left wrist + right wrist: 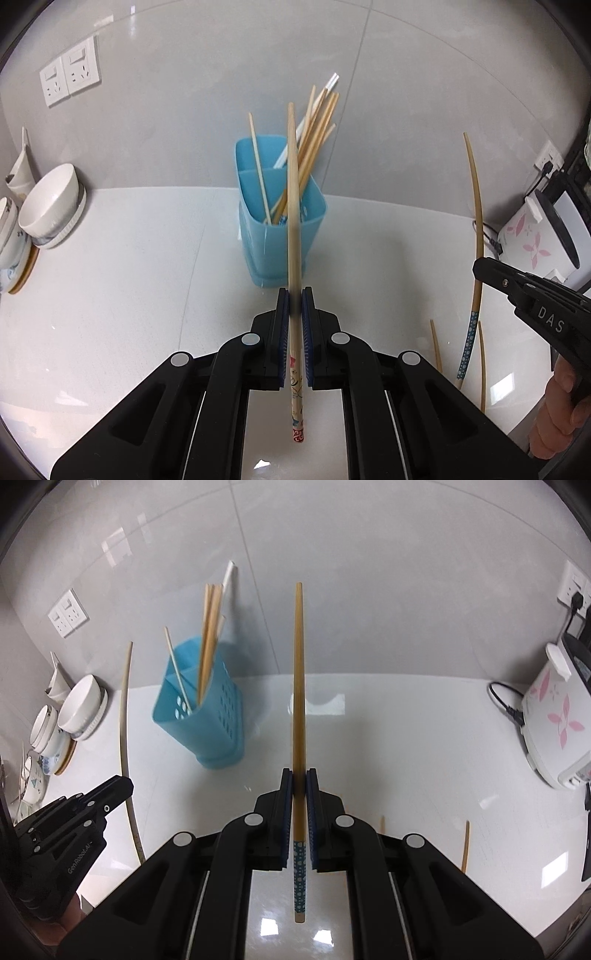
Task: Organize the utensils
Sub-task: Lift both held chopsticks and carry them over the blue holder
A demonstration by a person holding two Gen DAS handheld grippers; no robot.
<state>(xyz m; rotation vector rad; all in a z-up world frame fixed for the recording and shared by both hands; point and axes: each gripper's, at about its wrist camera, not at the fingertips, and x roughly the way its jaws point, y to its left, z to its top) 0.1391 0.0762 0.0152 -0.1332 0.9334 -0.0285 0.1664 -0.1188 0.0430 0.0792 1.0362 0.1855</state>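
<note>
We tilt both grippers steeply downward, left gripper [294, 295] and right gripper [300, 775] each pinched tight, side by side.

The desk [424, 746] is a smooth, glossy white slab that mirrors the ceiling lights, and the wall tiles [192, 110] behind it are polished grey. The utensil holder [275, 225] looks like smooth light-blue plastic with a perforated side. The chopsticks [317, 125] in it are bare, matt wood or bamboo. Each hand-held gripper, left [295, 299] and right [300, 779], is matt black plastic with ribbed blue pads. The bowls [51, 203] are glazed white ceramic.
</note>
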